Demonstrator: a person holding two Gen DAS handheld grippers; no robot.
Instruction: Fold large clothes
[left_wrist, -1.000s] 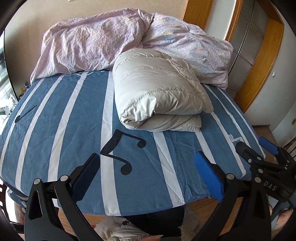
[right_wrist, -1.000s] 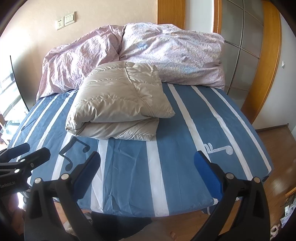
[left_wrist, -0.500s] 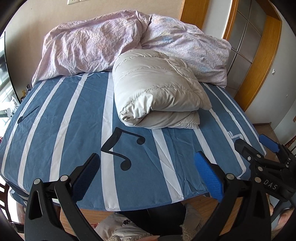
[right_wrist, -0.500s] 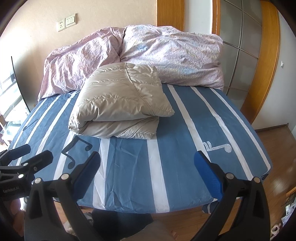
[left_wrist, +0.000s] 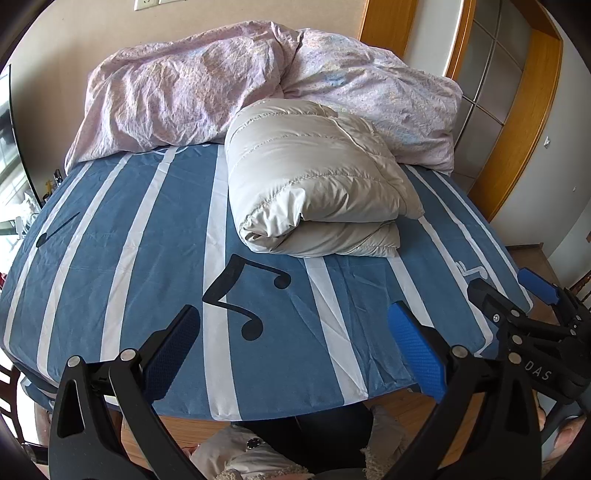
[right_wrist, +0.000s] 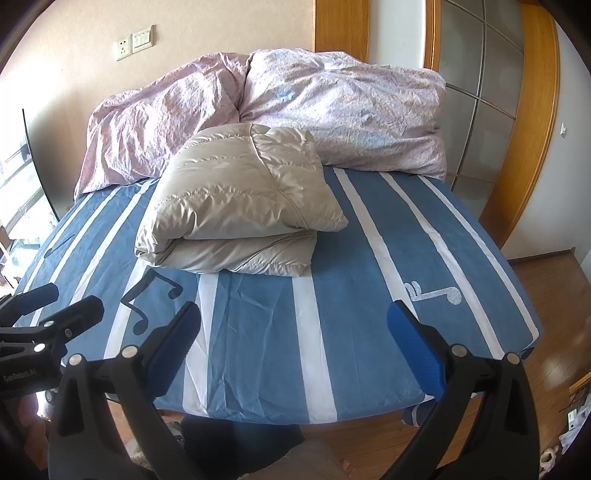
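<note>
Folded jacket (left_wrist: 314, 184): we see it lying on the bed (left_wrist: 110, 258), toward the far half, its back edge touching the duvet (left_wrist: 192, 99).
Duvet: we find it heaped across the head of the bed, behind the jacket, against the wall (right_wrist: 74, 55).
Wall sockets (right_wrist: 135, 42): on the wall above the duvet, to the left.
Wooden door frame (right_wrist: 532, 129): right of the bed, beside the duvet's right end.
Left claw (left_wrist: 295, 354): we hold it over the near edge of the bed, well apart from the jacket, left of the right claw (right_wrist: 295, 354).
Right claw: also at the near edge, before the jacket, apart from it.
Floor (right_wrist: 546, 288): right of the bed and below its near edge.
</note>
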